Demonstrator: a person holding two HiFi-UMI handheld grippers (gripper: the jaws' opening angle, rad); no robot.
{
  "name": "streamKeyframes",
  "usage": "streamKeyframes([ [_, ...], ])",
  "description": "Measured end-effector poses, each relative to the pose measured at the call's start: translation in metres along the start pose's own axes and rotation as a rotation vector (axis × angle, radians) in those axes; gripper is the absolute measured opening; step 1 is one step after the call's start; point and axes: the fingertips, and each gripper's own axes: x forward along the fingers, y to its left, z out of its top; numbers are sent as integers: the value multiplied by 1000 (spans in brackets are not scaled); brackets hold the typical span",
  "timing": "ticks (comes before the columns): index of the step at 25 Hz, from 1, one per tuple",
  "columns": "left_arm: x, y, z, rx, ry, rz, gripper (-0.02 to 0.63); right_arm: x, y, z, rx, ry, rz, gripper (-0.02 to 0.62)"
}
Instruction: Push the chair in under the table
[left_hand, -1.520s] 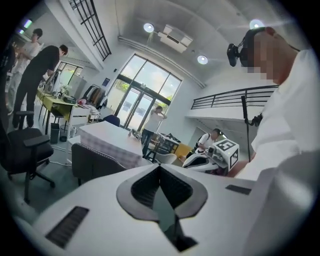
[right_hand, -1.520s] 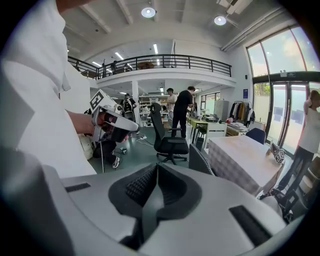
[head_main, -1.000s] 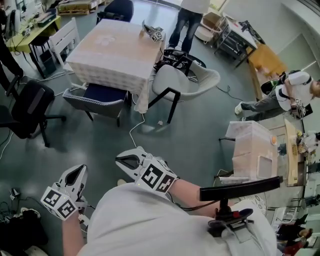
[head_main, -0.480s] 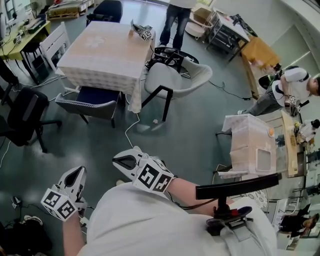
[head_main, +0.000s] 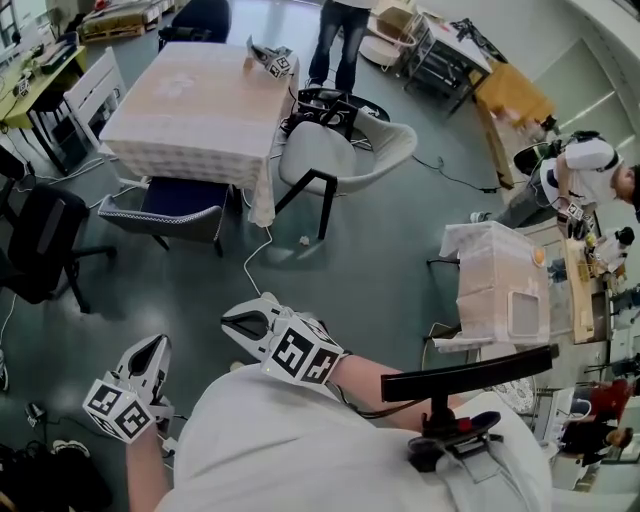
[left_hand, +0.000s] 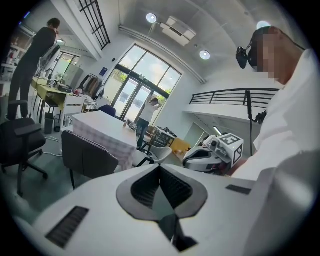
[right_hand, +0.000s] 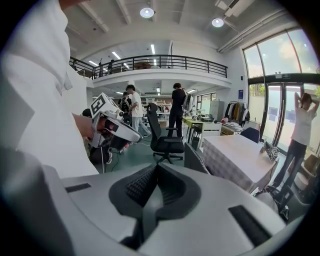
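White chair (head_main: 322, 150) stands beside one table (head_main: 180, 92); two tools, left tool (head_main: 158, 345) and right tool (head_main: 230, 321), clenched empty.

I hold both grippers just ahead of my torso (head_main: 330, 450), each pointing away from it and slightly downward. My left gripper (head_main: 152, 350) sits off the torso's left edge, jaws closed together, nothing between them. My right gripper (head_main: 243, 322) sits ahead of the torso's middle, jaws likewise closed and empty. The bare right forearm (head_main: 385, 385) runs back to the torso.

The pale shell chair (head_main: 338, 155) on black legs stands pulled out beside the cloth-covered square table (head_main: 180, 100).
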Motion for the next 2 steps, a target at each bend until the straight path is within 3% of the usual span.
streamKeyframes([
  [2, 6, 4, 1, -4, 4, 2, 12, 1, -7, -1, 3, 1, -3, 15],
])
